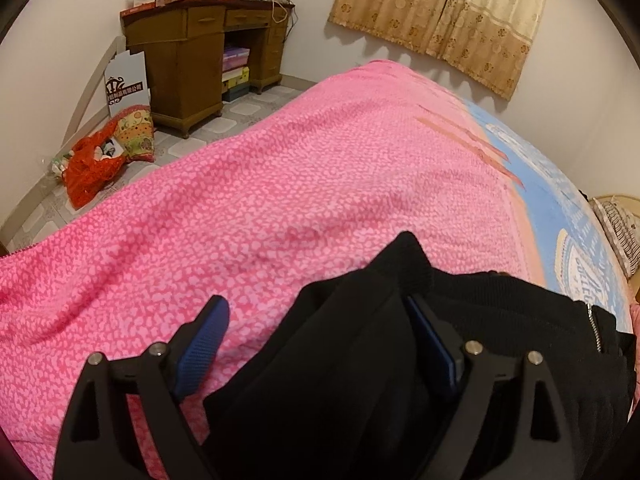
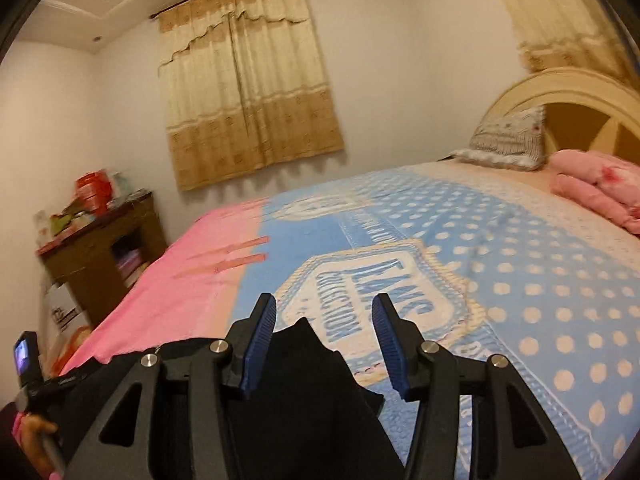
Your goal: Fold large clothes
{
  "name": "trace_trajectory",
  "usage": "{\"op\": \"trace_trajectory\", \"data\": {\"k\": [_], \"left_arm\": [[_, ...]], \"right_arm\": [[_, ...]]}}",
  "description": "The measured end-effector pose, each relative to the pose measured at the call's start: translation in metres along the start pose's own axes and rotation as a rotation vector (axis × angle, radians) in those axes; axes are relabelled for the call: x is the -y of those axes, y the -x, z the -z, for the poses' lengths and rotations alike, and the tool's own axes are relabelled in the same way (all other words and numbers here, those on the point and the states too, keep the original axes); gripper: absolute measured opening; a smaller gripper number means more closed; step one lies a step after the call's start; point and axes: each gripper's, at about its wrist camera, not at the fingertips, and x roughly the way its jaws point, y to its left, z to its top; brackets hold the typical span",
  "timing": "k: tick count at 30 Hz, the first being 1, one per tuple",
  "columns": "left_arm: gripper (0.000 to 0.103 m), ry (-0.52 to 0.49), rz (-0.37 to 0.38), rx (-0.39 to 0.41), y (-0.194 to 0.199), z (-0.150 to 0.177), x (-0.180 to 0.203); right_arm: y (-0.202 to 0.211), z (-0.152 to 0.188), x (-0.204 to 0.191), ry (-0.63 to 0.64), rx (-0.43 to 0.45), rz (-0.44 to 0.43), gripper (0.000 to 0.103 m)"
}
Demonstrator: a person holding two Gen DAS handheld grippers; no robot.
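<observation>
Left claw (image 1: 316, 344): fingers spread wide; black garment (image 1: 360, 360) bunched between them, covering most of the right blue pad (image 1: 432, 344); left pad (image 1: 202, 350) bare over the pink blanket. Whether the cloth is gripped cannot be told.
Right claw (image 2: 324, 340): fingers apart, blue pads (image 2: 260, 344) not pressing together; a peak of the black garment (image 2: 304, 364) rises between them, touching the left pad only.
Black garment: lies at the near edge of the bed, under and between both claws; a ribbed hem points far in the left wrist view; a zipper (image 1: 594, 326) shows at its right side.
Pink blanket (image 1: 240, 208): covers the left part of the bed; its far edge meets the blue dotted sheet (image 2: 520, 264).
Bed edges: left edge drops to the tiled floor (image 1: 248, 110); headboard (image 2: 580, 104) at far right with pillow (image 2: 508, 140) and folded pink quilt (image 2: 600, 188).
Open room: wide flat bed surface lies beyond both claws.
Worktop (image 1: 208, 40): wooden desk in the far left corner, piled with boxes; bags on the floor beside it.
Curtain (image 2: 248, 92): on the far wall.
</observation>
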Motion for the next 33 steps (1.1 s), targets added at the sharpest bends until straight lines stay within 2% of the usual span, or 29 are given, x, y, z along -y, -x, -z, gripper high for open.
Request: {"op": "trace_trajectory", "data": {"k": [2, 3, 5, 7, 10, 11, 12, 14, 17, 21, 26, 30, 33], "left_arm": [[0.091, 0.001, 0.000, 0.003, 0.000, 0.000, -0.001], [0.091, 0.001, -0.001, 0.004, 0.000, 0.000, 0.000], [0.091, -0.001, -0.004, 0.008, 0.001, 0.002, 0.000], [0.091, 0.000, -0.003, 0.014, 0.003, 0.003, -0.001], [0.091, 0.009, 0.021, 0.009, 0.002, 0.004, -0.003], [0.091, 0.013, 0.038, 0.003, 0.001, 0.004, -0.005], [0.091, 0.015, 0.045, -0.001, 0.001, 0.004, -0.006], [0.091, 0.033, 0.076, -0.012, -0.001, 0.003, -0.009], [0.092, 0.064, 0.099, -0.012, -0.002, 0.002, -0.015], [0.091, 0.029, 0.056, 0.009, 0.005, 0.004, -0.008], [0.091, -0.086, 0.012, 0.081, 0.055, 0.016, -0.005], [0.095, -0.225, -0.121, 0.160, 0.109, 0.045, -0.011], [0.099, -0.275, -0.209, 0.196, 0.133, 0.062, -0.016]], "right_arm": [[-0.009, 0.010, -0.017, 0.052, -0.082, -0.101, 0.041], [-0.017, 0.016, -0.028, 0.080, -0.120, -0.137, 0.040], [-0.029, 0.028, -0.042, 0.105, -0.159, -0.157, 0.039], [-0.054, 0.042, -0.050, 0.138, -0.218, -0.122, 0.039], [-0.100, 0.079, -0.032, 0.224, -0.289, 0.013, 0.037], [-0.101, 0.086, -0.024, 0.198, -0.300, 0.007, 0.037], [-0.100, 0.084, -0.006, 0.105, -0.305, -0.038, 0.036], [-0.098, 0.081, 0.013, 0.000, -0.301, -0.058, 0.025], [-0.097, 0.081, 0.012, 0.006, -0.296, -0.061, 0.025], [-0.096, 0.083, -0.003, 0.076, -0.287, -0.013, 0.025], [-0.096, 0.082, 0.003, 0.066, -0.278, -0.032, 0.027], [-0.099, 0.082, 0.003, 0.082, -0.276, -0.019, 0.027], [-0.105, 0.081, 0.003, 0.090, -0.282, -0.014, 0.027]]}}
